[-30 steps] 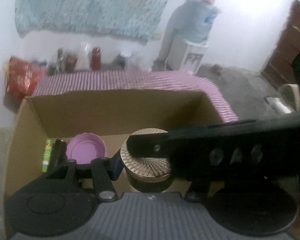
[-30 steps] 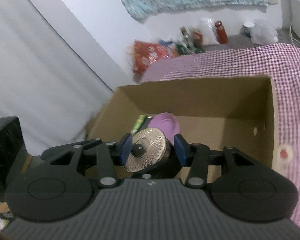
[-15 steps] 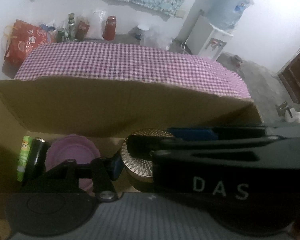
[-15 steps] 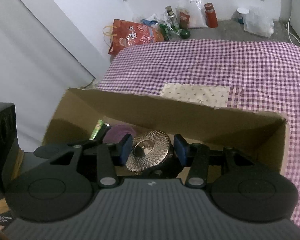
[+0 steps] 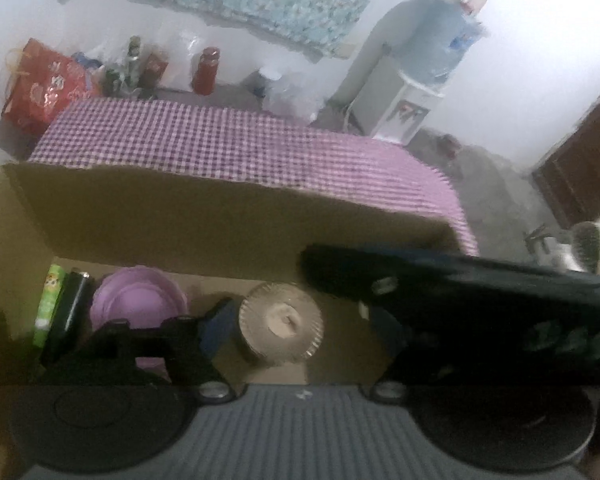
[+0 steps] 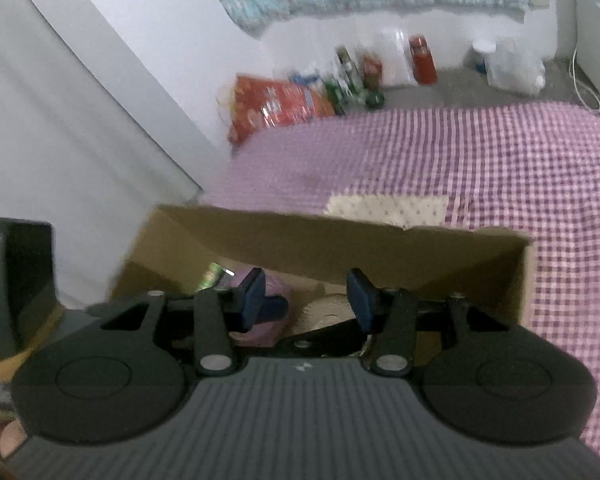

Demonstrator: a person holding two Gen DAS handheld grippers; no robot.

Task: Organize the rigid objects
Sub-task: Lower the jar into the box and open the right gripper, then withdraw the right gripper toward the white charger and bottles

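Now your left gripper point(image 5: 300, 328) is spread wide, its jaws on either side of the round ribbed gold jar point(image 5: 281, 325) without touching it, inside the brown cardboard box point(image 5: 228, 220). Your right gripper point(image 6: 306, 294) is spread wide too, holding nothing. It crosses the left view, hiding the box's right side. A smooth purple bowl point(image 5: 134, 304) sits beside the jar.

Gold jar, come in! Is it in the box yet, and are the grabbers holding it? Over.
Both grippers open: left gripper, right gripper. Gold jar upright inside cardboard box, held by neither. Purple bowl beside it; right gripper's body crosses above the box.
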